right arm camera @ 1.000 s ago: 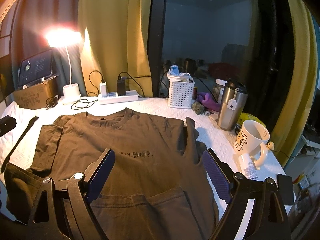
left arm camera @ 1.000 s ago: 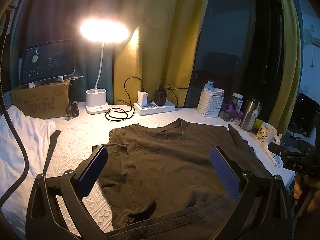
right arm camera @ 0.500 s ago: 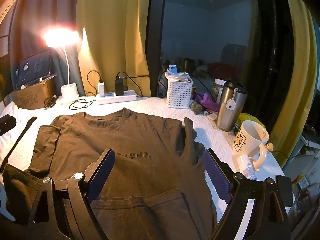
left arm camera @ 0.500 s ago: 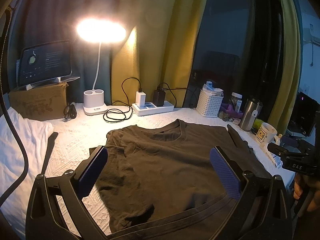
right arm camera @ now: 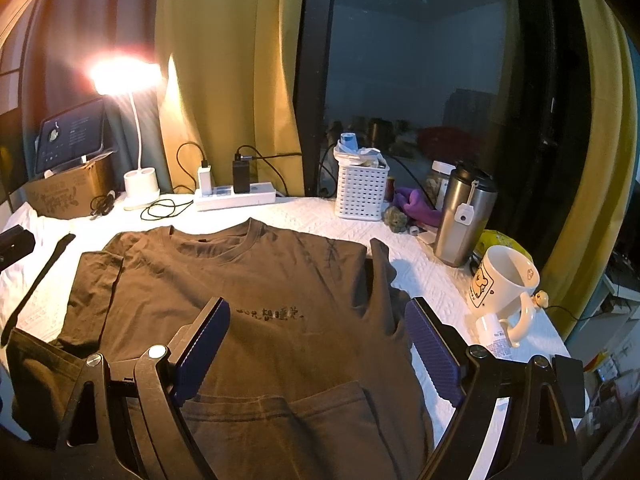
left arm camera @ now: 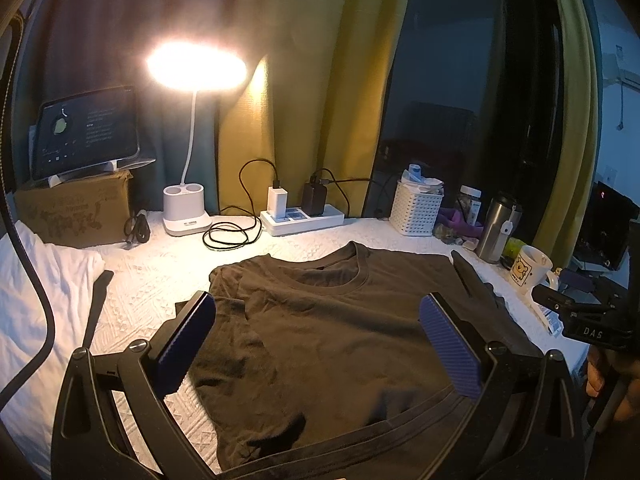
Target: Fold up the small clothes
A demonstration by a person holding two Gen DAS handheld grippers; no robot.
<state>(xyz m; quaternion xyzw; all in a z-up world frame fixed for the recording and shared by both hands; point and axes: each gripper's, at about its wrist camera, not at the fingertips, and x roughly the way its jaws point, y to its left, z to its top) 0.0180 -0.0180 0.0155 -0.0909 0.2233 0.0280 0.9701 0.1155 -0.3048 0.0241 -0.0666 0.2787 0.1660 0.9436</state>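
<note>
- The brown t-shirt lies flat on the table, collar at the far side, its long axis running near to far.
- Left gripper and right gripper hover above its near hem, fingers wide, holding nothing.
- The folded left sleeve lies nearer the left gripper.

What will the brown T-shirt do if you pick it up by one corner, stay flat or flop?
The T-shirt would probably flop and hang down: it lies limp, its sleeve already doubled over. It looks thin, so likely light. Its folded bottom hem would probably fall open.
</note>
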